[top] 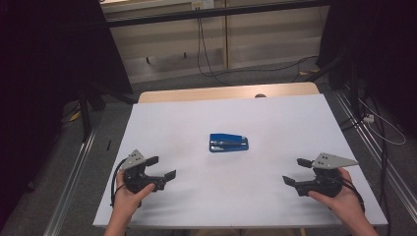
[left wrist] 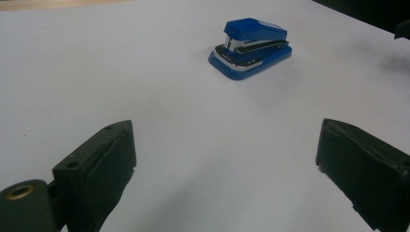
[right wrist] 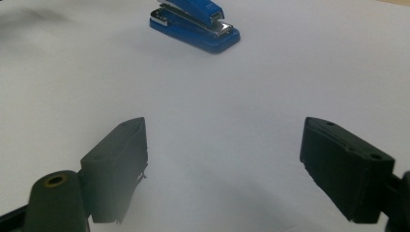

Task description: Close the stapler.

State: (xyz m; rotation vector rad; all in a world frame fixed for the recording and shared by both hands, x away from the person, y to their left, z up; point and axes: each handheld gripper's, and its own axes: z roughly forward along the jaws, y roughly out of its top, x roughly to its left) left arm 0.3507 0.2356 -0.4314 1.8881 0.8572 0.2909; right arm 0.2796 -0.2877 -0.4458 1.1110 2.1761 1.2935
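Where the high view begins at its lower edge, a person's two hands come in over a white table (top: pixel 295 118), a bare, matt sheet that covers most of the frame's middle. Each hand holds one gripper, so there are two: the left gripper (top: pixel 161 167) at the lower left and the right gripper (top: pixel 296 171) at the lower right, both low over the near part of the sheet and well apart from each other. Both stand with jaws spread wide and nothing between them; the left gripper view and the right gripper view each show two black jaws with plain white surface in the gap. Farther up, near the centre of the frame, lies one stapler (top: pixel 228 142), alone on the sheet and well apart from both grippers. It is blue, small and closed, with a silver metal strip between its top arm and its base, and it lies flat with its long side across the frame. Beyond the white sheet a strip of pale wood (top: pixel 196 93) shows at the table's far edge. Past that, in the upper part of the frame, are grey floor (top: pixel 246 76), a pale wall panel with black cables (top: pixel 201 44) hanging down, and dark curtains at both upper corners.
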